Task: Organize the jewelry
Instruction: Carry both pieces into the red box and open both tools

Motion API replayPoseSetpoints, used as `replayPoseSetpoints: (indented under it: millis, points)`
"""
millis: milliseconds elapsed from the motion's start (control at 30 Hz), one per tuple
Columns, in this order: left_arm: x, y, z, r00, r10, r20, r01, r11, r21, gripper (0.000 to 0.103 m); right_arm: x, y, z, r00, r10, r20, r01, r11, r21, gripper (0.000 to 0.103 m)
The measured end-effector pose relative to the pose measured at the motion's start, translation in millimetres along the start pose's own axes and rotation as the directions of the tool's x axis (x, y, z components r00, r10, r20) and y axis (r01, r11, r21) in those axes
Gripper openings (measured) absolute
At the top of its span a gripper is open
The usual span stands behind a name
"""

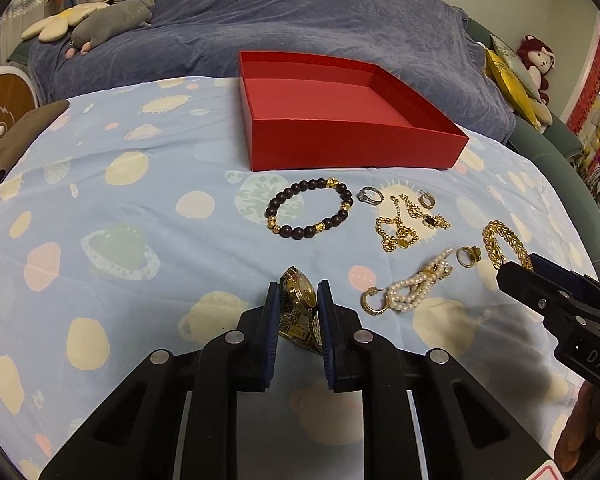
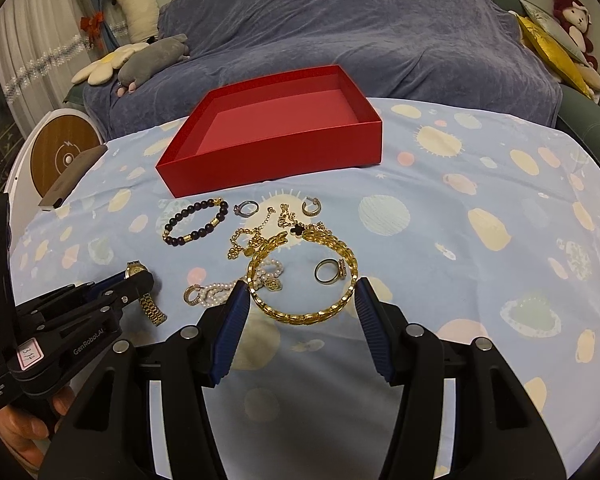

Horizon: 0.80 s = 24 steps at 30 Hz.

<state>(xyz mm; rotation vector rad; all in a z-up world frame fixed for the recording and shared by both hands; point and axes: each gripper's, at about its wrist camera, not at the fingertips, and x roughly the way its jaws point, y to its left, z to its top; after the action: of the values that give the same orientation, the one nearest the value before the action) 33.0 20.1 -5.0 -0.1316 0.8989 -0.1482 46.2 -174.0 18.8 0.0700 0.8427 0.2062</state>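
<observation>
Gold is what both grippers hold: the left gripper has its jaws closed on a gold watch, pinched across the case with the link band hanging loose below, and the right gripper has its jaws pressed on either side of a wide gold chain bracelet. Both pieces sit at the near edge of the desk under a blue patterned cloth; the red box, empty, stands beyond the jewelry

The likely trouble is slippage. The watch is gripped on a smooth rounded case, so it may twist or drop on the way to the box. The bracelet is a flexible hoop held only at two points; it could fold or spring out. It also rings a gold ring and overlies a pearl strand, which might be dragged along

The left wrist view shows the pads meeting the watch, but hides the bracelet grip behind the right gripper's tip. The right wrist view shows that grip and what lies inside the hoop, plus the watch band trailing onto the cloth
</observation>
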Motion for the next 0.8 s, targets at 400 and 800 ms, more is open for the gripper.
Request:
replayPoseSetpoints:
  millis: [400, 800]
  points:
    - [-42.3, -2.8, 32.0, 0.997, -0.035, 0.068, 0.034, 0.999, 0.009, 0.015, -24.3, -4.2, 40.2, 0.996, 0.063, 0.057, -0.064, 0.998, 0.021, 0.053]
    - [-4.9, -9.1, 171.9, 0.988, -0.03, 0.155, 0.02, 0.998, 0.067, 0.015, 46.7, -11.0, 173.5, 0.994, 0.087, 0.066, -0.087, 0.996, 0.003, 0.053]
